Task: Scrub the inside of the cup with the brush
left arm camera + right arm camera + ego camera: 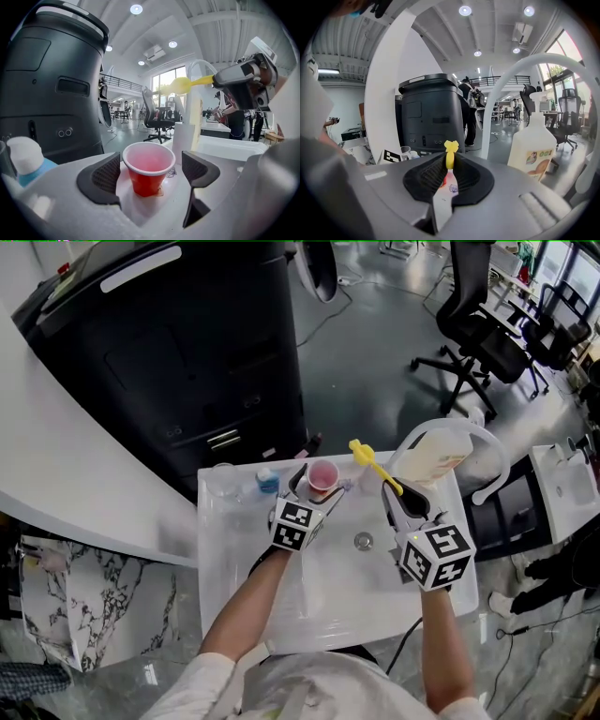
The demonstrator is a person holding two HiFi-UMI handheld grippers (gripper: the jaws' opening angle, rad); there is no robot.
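Note:
A small red cup stands upright on the back ledge of the white sink. My left gripper is open around it, one dark pad on each side and a narrow gap between each pad and the cup wall. The cup looks empty inside. My right gripper is shut on a yellow brush. The brush is held in the air to the right of the cup and above it, with its head pointing away from me.
A blue-capped bottle stands just left of the cup. A soap bottle and a white arched faucet are at the sink's back right. A large black machine rises behind. The drain lies between my grippers.

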